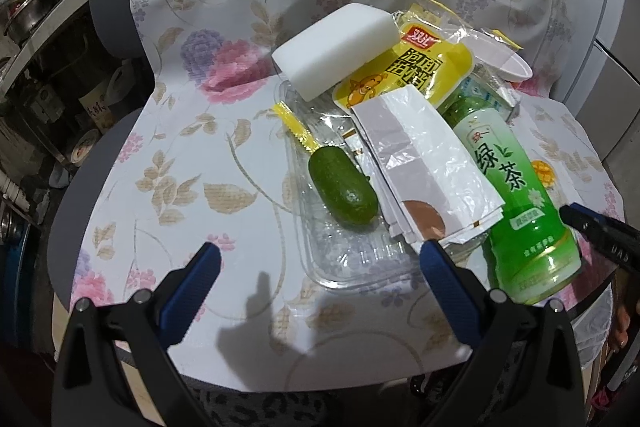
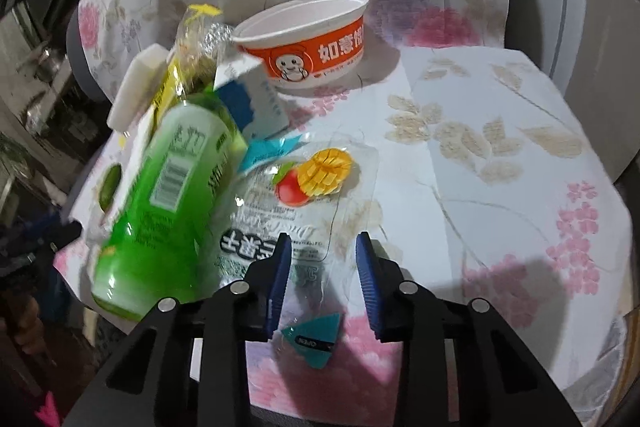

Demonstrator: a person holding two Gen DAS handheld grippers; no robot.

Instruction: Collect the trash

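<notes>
Jaws of the right gripper stand partly apart astride the clear mango snack wrapper lying flat on the floral-clothed worktop, pads not visibly pressing it; the left gripper is wide open, empty. Judged step: picking up the wrapper. Next, the right jaws should pinch the thin film and lift it clear of the green tea bottle just beside.

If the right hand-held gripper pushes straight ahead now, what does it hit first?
Probably the clear mango snack wrapper, already lying between the right hand-held gripper fingers; farther along, the orange paper bowl. Depth is uncertain.
</notes>
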